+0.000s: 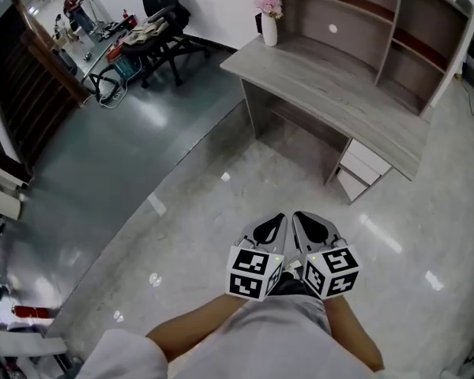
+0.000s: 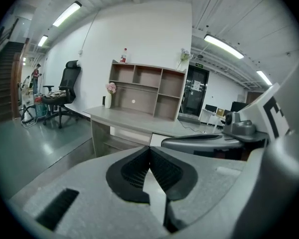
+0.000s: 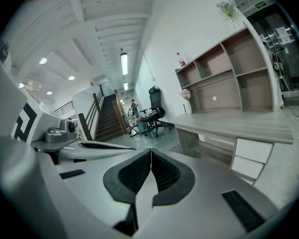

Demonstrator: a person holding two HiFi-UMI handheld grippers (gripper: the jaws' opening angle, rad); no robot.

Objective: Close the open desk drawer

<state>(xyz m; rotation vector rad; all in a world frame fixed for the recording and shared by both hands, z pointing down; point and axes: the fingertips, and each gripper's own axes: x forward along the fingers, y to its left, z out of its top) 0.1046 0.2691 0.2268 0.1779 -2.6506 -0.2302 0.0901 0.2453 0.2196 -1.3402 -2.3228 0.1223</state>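
White drawers point(image 1: 366, 161) are stacked under the grey wood-grain worktop point(image 1: 332, 81), at its end towards the right of the head view. The lowest drawer point(image 1: 352, 183) appears drawn out slightly, its flat front set forward of the one above it.

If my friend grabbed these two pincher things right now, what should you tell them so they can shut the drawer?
Left gripper: shut, holding nothing.
Right gripper: shut, holding nothing. The two are side by side in front of the person.
The desk is ahead and a bit to the right, across the shiny floor. Two white drawers sit under its right end, and the lower drawer seems to stick out a little.
Done: nothing yet; neither gripper touches the desk.
Left: walk up to the desk and push the lower drawer's front in until it sits flush.
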